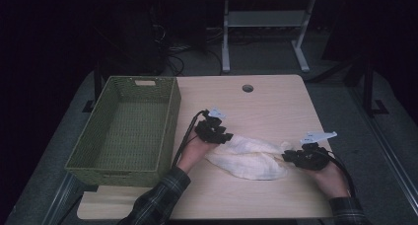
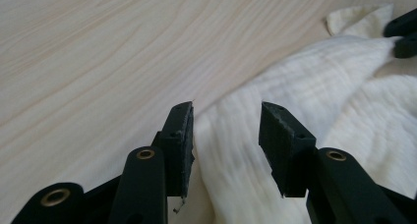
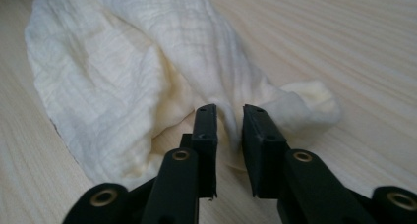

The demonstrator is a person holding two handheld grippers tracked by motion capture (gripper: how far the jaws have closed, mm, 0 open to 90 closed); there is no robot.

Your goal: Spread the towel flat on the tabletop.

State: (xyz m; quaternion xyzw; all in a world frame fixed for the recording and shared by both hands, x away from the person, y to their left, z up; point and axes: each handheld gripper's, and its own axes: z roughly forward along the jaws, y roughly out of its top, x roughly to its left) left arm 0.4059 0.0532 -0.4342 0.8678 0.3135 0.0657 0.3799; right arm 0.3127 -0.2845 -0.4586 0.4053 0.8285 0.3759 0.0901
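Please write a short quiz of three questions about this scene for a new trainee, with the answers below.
1. True or false: the cream cloth lies inside the green basket.
2. Which gripper has cloth between its jaws? A) left gripper B) right gripper C) both
3. Fill in: the basket stands at the table's ____ edge in the high view.

Key: 1 false, it lies on the table. 2 C; both pairs of jaws stand apart with a fold between them, not pressing it. 3 left.

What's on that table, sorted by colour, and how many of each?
Green: 1, the woven basket
Cream: 1, the crumpled cloth
Black: 2, the left gripper and the right gripper
Total: 4
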